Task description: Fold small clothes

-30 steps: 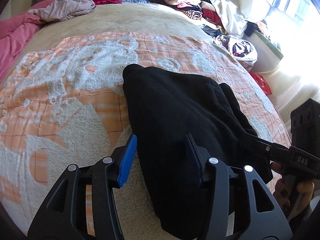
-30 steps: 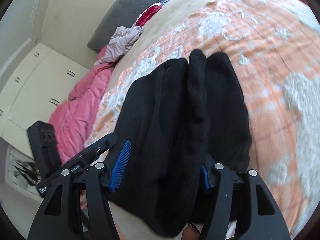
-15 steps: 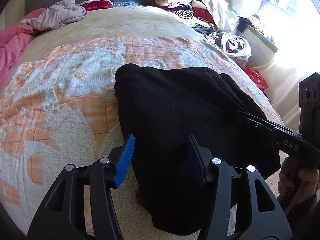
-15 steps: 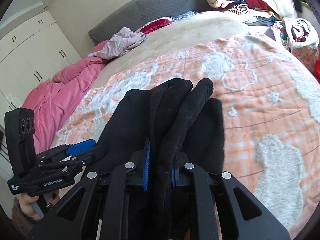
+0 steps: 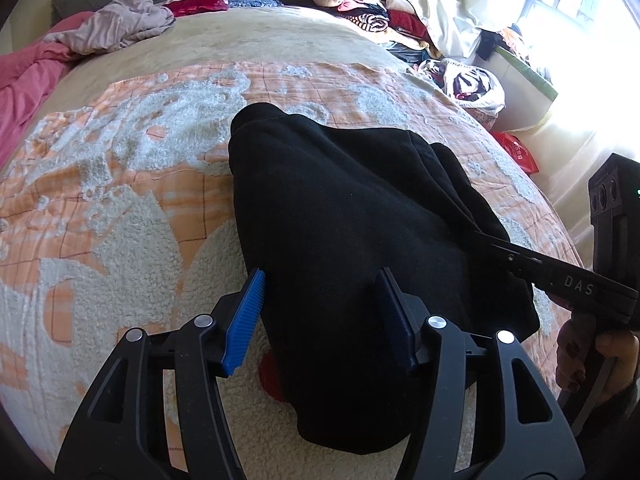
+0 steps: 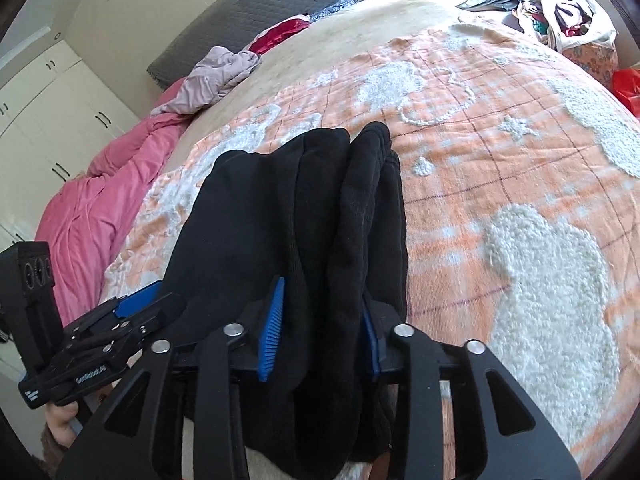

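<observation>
A black garment [image 5: 352, 216] lies in thick folds on an orange-and-white blanket [image 5: 112, 184], and everything else is placed from it. Far left of the garment a pink quilt [image 5: 24, 76] is bunched at the blanket's edge, with a mauve cloth [image 5: 116, 28] crumpled just beyond it. Over the garment's near left edge sits the left gripper [image 5: 322, 312]; its jaws are opening, the left blue pad over the blanket just outside the cloth, the right one over the fabric, neither pressing it. A red scrap [image 5: 270, 376] peeks out from under the garment's near hem. At the garment's right side the right gripper [image 6: 320, 332] has its jaws opening too, with a raised ridge of the black cloth standing between the pads; whether they still press it cannot be told. Far beyond the garment, to the right, a clothes pile [image 5: 372, 12] is heaped, and a red bag [image 5: 516, 152] lies off the blanket's right edge.
</observation>
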Motion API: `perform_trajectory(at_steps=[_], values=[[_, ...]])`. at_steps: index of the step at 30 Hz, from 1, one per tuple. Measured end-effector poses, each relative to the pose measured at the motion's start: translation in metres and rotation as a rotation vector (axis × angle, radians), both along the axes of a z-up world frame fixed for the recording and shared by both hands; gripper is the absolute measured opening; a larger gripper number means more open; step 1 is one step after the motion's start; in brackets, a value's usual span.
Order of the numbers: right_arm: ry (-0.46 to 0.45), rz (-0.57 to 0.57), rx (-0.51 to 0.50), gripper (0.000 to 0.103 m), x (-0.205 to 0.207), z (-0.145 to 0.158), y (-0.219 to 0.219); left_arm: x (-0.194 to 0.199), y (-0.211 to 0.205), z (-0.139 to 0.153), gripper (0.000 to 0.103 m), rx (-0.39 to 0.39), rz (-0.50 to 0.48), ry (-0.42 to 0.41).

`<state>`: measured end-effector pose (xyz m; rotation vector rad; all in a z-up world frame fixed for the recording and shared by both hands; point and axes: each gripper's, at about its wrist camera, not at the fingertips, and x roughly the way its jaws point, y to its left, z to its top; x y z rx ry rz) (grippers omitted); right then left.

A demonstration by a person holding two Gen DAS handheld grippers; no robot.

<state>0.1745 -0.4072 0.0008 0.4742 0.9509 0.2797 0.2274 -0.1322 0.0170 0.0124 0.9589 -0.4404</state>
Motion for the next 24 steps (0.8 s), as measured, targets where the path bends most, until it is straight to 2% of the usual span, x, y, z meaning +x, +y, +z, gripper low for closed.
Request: perform_trajectory(at_steps=[1, 3, 4, 5, 6, 10, 11, 13, 16, 18, 19, 23, 24], values=[[0.007, 0.014, 0.012, 0.054, -0.005, 0.000, 0.000, -0.001, 0.000, 0.000, 0.048, -0.001, 0.002, 0.000], [0.018, 0.037, 0.024, 0.054, -0.015, -0.001, 0.001, -0.004, 0.001, 0.001, 0.048, -0.006, 0.005, 0.002], [0.015, 0.037, 0.001, 0.045, -0.019, 0.000, 0.003, -0.005, 0.001, 0.001, 0.048, -0.007, 0.008, 0.003], [0.002, 0.053, -0.020, 0.030, -0.023, 0.002, 0.007, -0.006, 0.002, 0.002, 0.048, -0.010, 0.009, 0.004], [-0.013, 0.058, -0.038, 0.020, -0.025, 0.007, 0.009, -0.007, 0.002, 0.003, 0.048, -0.015, 0.007, 0.006], [-0.051, 0.037, -0.152, 0.019, -0.033, 0.020, 0.013, -0.014, 0.000, 0.008, 0.051, -0.025, -0.005, 0.003], [-0.042, 0.032, -0.176, 0.020, -0.033, 0.016, 0.013, -0.017, 0.000, 0.008, 0.052, -0.023, -0.009, 0.003], [0.004, 0.039, -0.229, 0.033, -0.031, 0.002, 0.014, -0.019, -0.002, 0.005, 0.054, -0.009, -0.009, 0.007], [0.000, 0.011, -0.205, 0.037, -0.035, 0.002, 0.011, -0.022, -0.001, 0.003, 0.054, -0.004, -0.002, 0.014], [-0.027, -0.012, -0.215, 0.042, -0.042, 0.006, 0.011, -0.025, 0.000, 0.006, 0.054, 0.006, 0.000, 0.002], [-0.041, -0.030, -0.232, 0.049, -0.047, 0.007, 0.011, -0.025, 0.001, 0.007, 0.054, 0.005, 0.003, 0.002], [-0.104, -0.082, -0.248, 0.056, -0.067, 0.017, 0.006, -0.030, 0.007, 0.012, 0.055, -0.006, 0.016, -0.005], [-0.129, -0.096, -0.254, 0.062, -0.073, 0.021, 0.005, -0.033, 0.008, 0.013, 0.055, -0.011, 0.016, -0.010]])
